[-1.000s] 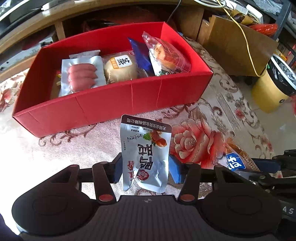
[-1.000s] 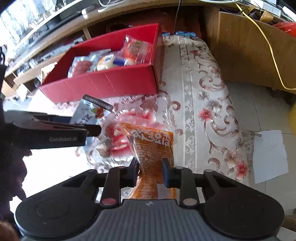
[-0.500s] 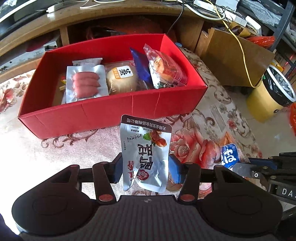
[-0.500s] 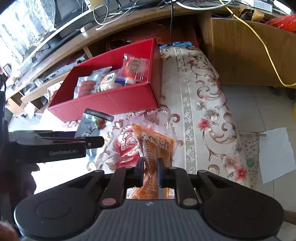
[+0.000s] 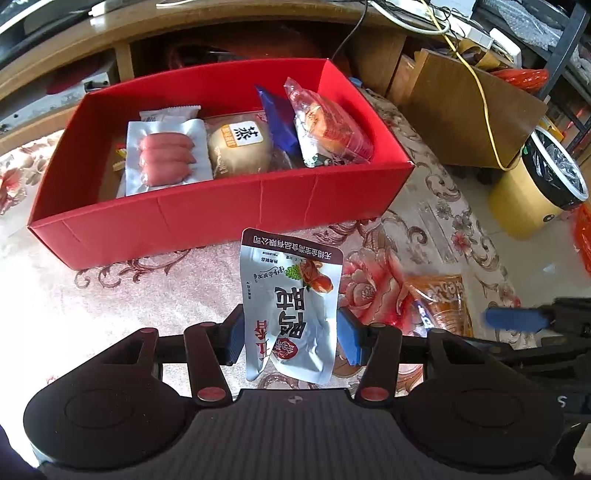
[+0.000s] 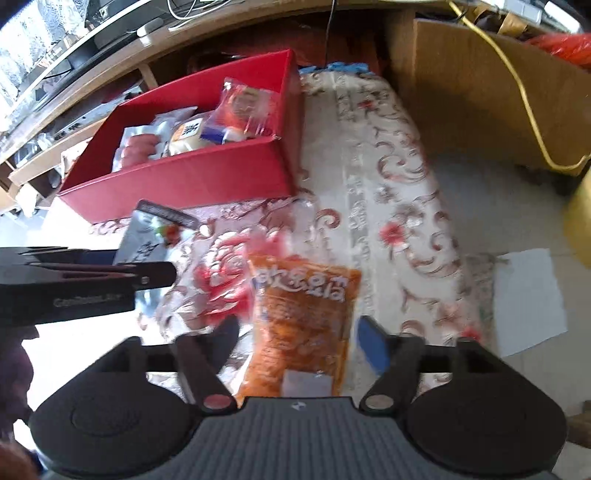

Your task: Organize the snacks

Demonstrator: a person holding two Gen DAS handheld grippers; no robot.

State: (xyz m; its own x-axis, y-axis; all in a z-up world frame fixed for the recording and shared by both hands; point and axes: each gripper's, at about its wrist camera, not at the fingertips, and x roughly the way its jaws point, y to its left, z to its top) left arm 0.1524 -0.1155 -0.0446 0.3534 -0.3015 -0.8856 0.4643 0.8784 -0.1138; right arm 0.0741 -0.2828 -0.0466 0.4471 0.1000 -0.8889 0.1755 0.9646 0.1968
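My left gripper [image 5: 291, 338] is shut on a silver snack pouch [image 5: 290, 302] and holds it upright in front of the red box [image 5: 221, 214]. The box holds a sausage pack [image 5: 164, 158], a bun [image 5: 238, 147] and a clear pastry bag [image 5: 325, 125]. My right gripper [image 6: 301, 345] is open, its fingers wide on both sides of an orange snack bag [image 6: 301, 317] that lies on the floral cloth. The orange bag also shows in the left wrist view [image 5: 441, 299]. The pouch shows in the right wrist view [image 6: 155, 236].
A floral cloth [image 6: 388, 192] covers the surface. A cardboard box [image 5: 469, 110] and a yellow bin [image 5: 535, 192] stand to the right. A wooden desk edge [image 5: 221, 22] runs behind the red box. A white paper [image 6: 528, 299] lies on the floor.
My right gripper was shut on the orange bag and has opened; the bag now lies between its fingers. My left gripper has risen a little with the pouch.
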